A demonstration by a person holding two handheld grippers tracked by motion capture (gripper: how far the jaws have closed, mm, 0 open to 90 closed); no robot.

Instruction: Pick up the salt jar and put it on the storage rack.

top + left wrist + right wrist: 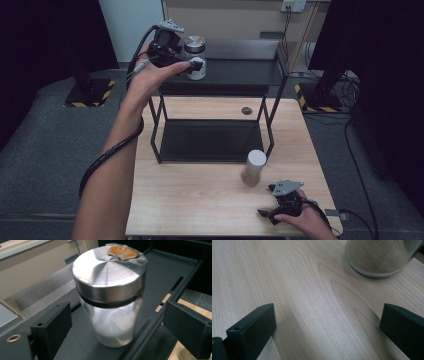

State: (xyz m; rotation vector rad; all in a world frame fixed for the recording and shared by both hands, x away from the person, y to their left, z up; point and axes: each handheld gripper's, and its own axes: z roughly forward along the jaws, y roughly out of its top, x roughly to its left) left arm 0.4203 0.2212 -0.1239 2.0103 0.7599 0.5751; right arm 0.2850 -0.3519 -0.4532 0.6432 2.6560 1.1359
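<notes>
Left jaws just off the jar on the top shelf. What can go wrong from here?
1. The jar stands near the shelf's front edge; a jaw brushing it on withdrawal could tip it off.
2. The second jar stands just ahead of the right gripper, whose open jaws could knock it over.

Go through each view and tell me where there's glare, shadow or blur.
High view: dark surroundings, with the lit table bright at centre. Left gripper view: glare streaks across the jar and its steel lid; the near black fingers look soft. Right gripper view: the sand-filled jar is slightly blurred, and soft shadows lie beside the fingers.
</notes>
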